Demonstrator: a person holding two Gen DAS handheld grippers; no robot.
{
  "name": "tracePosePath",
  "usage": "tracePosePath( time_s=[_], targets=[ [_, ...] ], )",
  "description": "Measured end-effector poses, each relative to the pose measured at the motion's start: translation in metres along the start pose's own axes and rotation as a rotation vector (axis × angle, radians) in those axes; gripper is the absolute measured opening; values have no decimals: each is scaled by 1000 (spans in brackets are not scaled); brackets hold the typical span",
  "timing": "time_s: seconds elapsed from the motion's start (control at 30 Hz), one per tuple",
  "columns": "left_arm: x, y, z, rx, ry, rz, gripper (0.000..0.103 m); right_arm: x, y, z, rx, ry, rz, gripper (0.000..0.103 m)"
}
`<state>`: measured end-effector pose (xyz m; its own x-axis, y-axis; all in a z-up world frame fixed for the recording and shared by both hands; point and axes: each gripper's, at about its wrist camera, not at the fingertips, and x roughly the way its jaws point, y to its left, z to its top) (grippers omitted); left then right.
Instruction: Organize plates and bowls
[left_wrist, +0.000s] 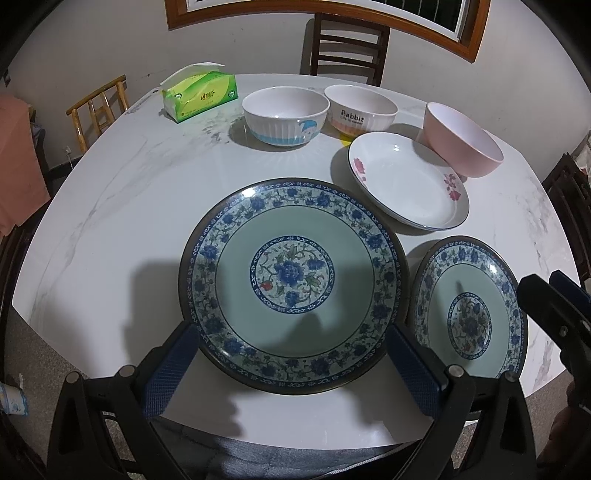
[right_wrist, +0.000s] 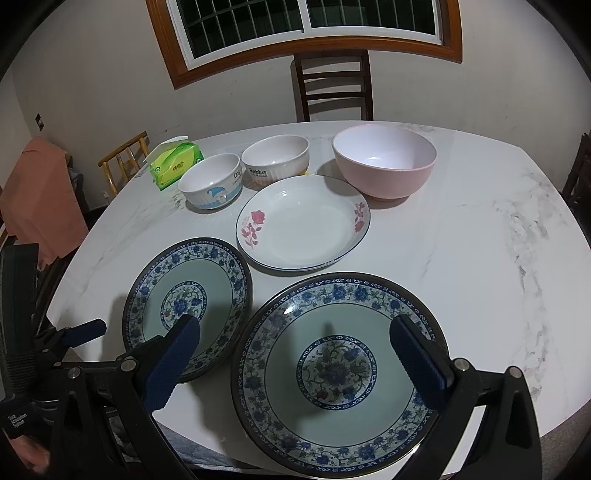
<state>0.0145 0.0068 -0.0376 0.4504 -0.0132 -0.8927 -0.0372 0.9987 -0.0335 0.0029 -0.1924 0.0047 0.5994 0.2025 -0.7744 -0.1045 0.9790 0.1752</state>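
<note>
Two blue-patterned plates lie at the table's near edge. My left gripper (left_wrist: 293, 363) is open above the near rim of the left one (left_wrist: 293, 284), empty. My right gripper (right_wrist: 295, 360) is open above the right one (right_wrist: 338, 373), empty. The left plate also shows in the right wrist view (right_wrist: 188, 306), the right plate in the left wrist view (left_wrist: 469, 314). A white plate with pink flowers (right_wrist: 303, 221) lies behind them. Behind it stand a pink bowl (right_wrist: 384, 160), a "Rabbit" bowl (right_wrist: 275, 158) and a white bowl with a blue cartoon (right_wrist: 210, 182).
The white marble table (right_wrist: 461, 258) carries a green tissue pack (right_wrist: 175, 164) at the back left. A dark chair (right_wrist: 332, 85) stands behind the table, a wooden chair (right_wrist: 123, 158) at the left. The right gripper shows at the left wrist view's right edge (left_wrist: 554, 306).
</note>
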Motion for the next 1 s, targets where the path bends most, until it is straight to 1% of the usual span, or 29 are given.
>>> tracePosePath(
  time_s=[0.57,0.63,0.8,1.0],
  targets=[
    [3,2,0,-6,8,-2,103,2,5,-1,-12,8,12,101],
    [3,4,0,-11,9,-1,103,3,5,0,-14,12,19,99],
    [3,7,0,-14,10,3,103,5,6,3,-24,22,30,96],
    [3,12,2,-20,11,6,101,9,11,5,-33,40,60,91]
  ],
)
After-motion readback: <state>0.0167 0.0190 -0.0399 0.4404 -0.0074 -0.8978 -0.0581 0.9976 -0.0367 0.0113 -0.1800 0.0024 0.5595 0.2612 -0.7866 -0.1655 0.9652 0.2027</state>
